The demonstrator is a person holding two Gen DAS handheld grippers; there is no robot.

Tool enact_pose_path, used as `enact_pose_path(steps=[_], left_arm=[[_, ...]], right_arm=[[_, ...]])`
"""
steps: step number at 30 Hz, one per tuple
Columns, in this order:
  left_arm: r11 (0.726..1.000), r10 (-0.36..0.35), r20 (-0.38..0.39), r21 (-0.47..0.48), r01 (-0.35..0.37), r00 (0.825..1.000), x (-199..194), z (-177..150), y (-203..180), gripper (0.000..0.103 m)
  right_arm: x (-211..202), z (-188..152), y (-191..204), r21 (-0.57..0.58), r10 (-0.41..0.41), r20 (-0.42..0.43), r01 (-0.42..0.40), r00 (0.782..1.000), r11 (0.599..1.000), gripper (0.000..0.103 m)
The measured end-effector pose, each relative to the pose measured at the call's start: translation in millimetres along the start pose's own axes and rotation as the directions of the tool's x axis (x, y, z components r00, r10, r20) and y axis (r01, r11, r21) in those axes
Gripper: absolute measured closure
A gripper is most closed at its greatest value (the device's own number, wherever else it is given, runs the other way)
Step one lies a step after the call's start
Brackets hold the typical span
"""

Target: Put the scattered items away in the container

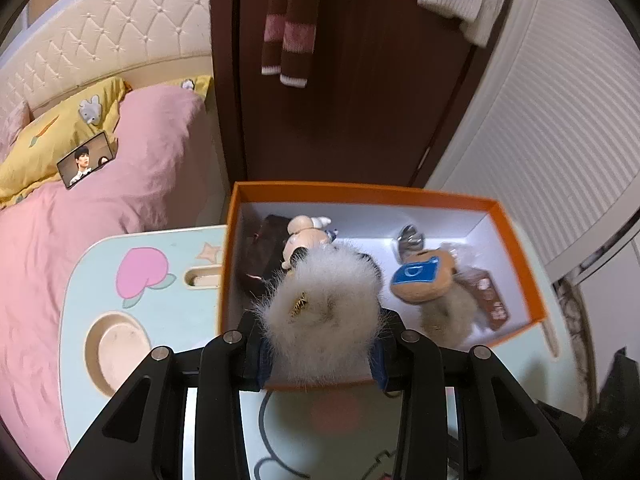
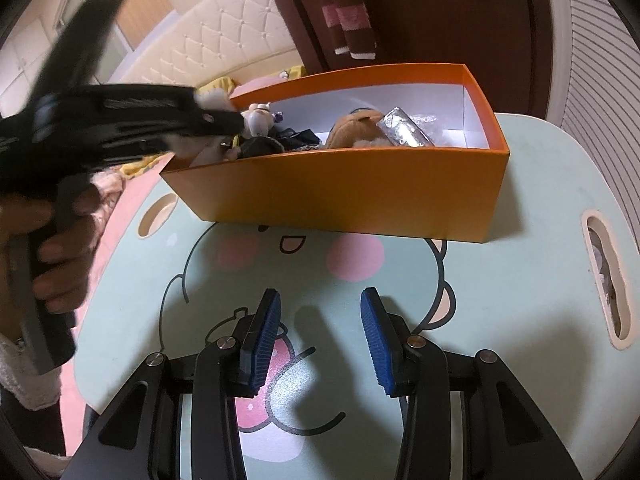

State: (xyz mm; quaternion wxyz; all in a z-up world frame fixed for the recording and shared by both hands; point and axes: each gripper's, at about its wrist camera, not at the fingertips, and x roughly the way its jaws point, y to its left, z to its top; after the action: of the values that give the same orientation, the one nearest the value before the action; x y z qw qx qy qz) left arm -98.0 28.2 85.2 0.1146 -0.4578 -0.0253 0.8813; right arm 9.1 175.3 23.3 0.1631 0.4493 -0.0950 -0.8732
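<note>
Grey fur pompom (image 1: 324,320) between left fingers (image 1: 262,354).

One orange box (image 1: 516,240) is sitting on one worktop (image 2: 540,200). Two grey fur pompoms are showing: one (image 1: 324,320) at six o'clock, one (image 1: 446,312) at four. One brown plush (image 1: 424,278) and one cream figure (image 1: 304,236) are lying inside.

I am looking into a bedroom at home; there is a bed (image 1: 80,220) with a pink blanket (image 1: 152,148), a yellow pillow (image 1: 60,136) and a soft cream headboard (image 1: 108,36); a striped scarf (image 1: 290,20) hangs on a dark wardrobe (image 1: 360,100); a small cartoon table (image 2: 540,184) stands beside the bed.
</note>
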Motion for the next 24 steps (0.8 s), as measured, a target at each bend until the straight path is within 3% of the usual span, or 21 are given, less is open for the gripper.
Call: enact_pose_path(steps=[5, 11, 15, 21, 24], left_arm=[[0.999, -0.039, 0.052, -0.017, 0.04, 0.998, -36.9, -12.4, 8.5, 0.065], [0.996, -0.054, 0.051, -0.064, 0.057, 0.997, -55.2, -47.9, 25.7, 0.064], [0.99, -0.07, 0.027, -0.119, 0.073, 0.997, -48.1, -75.9, 33.8, 0.064], [0.991, -0.028, 0.002, -0.13, 0.028, 1.0, -22.0, -108.5, 32.1, 0.064], [0.985, -0.06, 0.006, -0.16, 0.06, 0.998, -15.4, -120.0, 34.1, 0.064]], right_arm=[[-0.3, 3.4, 3.7, -0.006, -0.025, -0.002, 0.025, 1.0, 1.0, 0.062], [-5.1, -0.1, 8.2, 0.001, -0.053, 0.004, 0.053, 0.999, 0.999, 0.062], [-7.2, 2.5, 9.7, 0.005, -0.072, 0.008, 0.072, 0.997, 0.997, 0.062], [-6.7, 4.1, 13.9, 0.013, -0.089, -0.003, 0.089, 0.996, 0.996, 0.062], [-6.1, 2.2, 12.8, 0.039, -0.08, -0.013, 0.08, 0.997, 0.996, 0.062]])
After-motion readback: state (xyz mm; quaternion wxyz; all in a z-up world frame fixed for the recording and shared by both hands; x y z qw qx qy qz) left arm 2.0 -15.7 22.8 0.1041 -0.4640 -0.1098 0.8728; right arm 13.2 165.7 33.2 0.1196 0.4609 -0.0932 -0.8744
